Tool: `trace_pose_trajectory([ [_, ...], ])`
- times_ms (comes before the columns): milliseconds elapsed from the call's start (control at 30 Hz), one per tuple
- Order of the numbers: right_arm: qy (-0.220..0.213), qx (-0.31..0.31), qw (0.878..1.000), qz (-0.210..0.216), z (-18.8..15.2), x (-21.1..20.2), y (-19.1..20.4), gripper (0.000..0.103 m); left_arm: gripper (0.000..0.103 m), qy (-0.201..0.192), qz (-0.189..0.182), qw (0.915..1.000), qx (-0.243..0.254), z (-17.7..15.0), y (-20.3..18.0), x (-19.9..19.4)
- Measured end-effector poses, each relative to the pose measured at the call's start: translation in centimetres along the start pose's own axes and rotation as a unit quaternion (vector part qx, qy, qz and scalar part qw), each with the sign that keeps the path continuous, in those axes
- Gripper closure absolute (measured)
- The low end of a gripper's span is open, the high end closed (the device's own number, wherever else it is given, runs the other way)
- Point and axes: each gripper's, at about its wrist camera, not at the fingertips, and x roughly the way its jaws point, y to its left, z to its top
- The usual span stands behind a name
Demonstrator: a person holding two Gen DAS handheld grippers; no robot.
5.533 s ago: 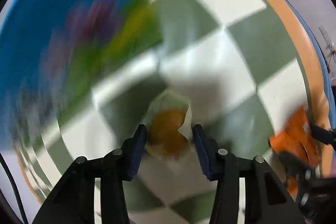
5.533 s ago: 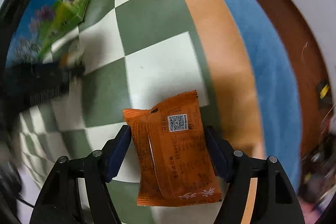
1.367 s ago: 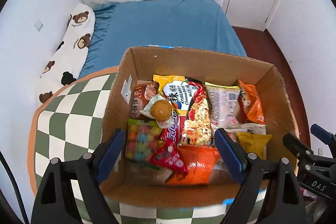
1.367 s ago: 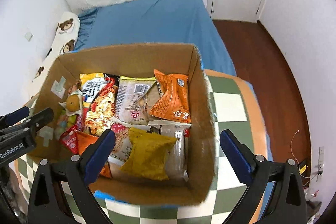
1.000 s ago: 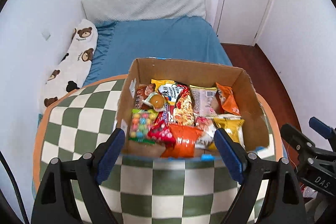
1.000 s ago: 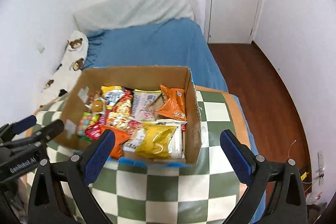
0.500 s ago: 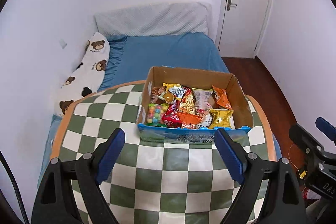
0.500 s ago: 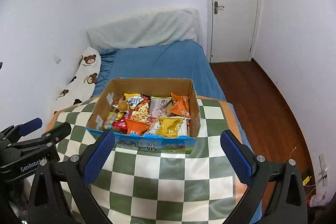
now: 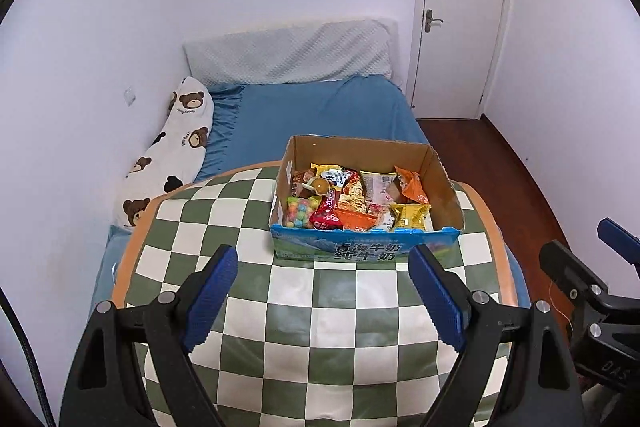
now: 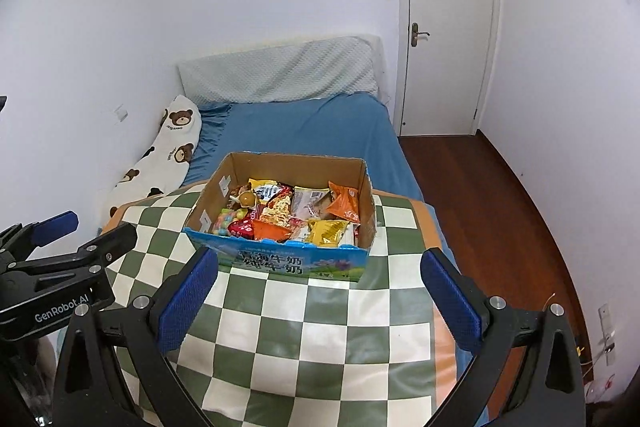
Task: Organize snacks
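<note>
A cardboard box (image 9: 446, 187) with a blue printed front (image 10: 276, 261) stands on the green-and-white checked cloth (image 9: 240, 219). Several snack packets fill it: an orange pack (image 9: 412, 185), a yellow pack (image 10: 326, 229), a bag of coloured candy balls (image 9: 302, 211), noodle packs (image 10: 276, 207). My left gripper (image 9: 323, 263) hangs open and empty above the cloth, well short of the box. My right gripper (image 10: 319, 267) is likewise open and empty, its blue pads (image 10: 452, 301) spread wider than the box front. Each gripper shows at the edge of the other's view.
The checked cloth (image 10: 320, 327) covers a rounded surface at the foot of a bed with a blue sheet (image 9: 320, 111). A bear-print pillow (image 9: 172, 147) lies along the left wall. A shut white door (image 10: 444, 27) and wooden floor (image 10: 480, 195) are to the right.
Both grippers have pulled back and up from the box, so it looks smaller and its blue front now shows. Each stays open and empty.
</note>
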Motion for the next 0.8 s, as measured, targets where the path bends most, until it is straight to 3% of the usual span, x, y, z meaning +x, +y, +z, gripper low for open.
trace_pose_trajectory([
  [333, -0.005, -0.005, 1.0, -0.015, 0.2, 0.9, -0.3, 0.0, 0.016, -0.005, 0.012, 0.9998, -0.017, 0.4, 0.0, 1.3],
  [533, 0.003, -0.001, 1.0, -0.027, 0.2, 3.8, -1.1, 0.0, 0.011, -0.006, 0.023, 0.9995, -0.023, 1.0, 0.1, 3.4],
  [633, 0.008, 0.001, 0.999, -0.033, 0.3, 5.3, -1.4, 0.0, 0.001, 0.002, 0.024, 0.9995, -0.021, 1.4, 0.0, 5.0],
  [800, 0.014, 0.009, 0.999, -0.042, 0.6, 8.2, -2.0, 0.0, 0.001, 0.012, 0.035, 0.9992, -0.014, 1.9, -0.5, 7.8],
])
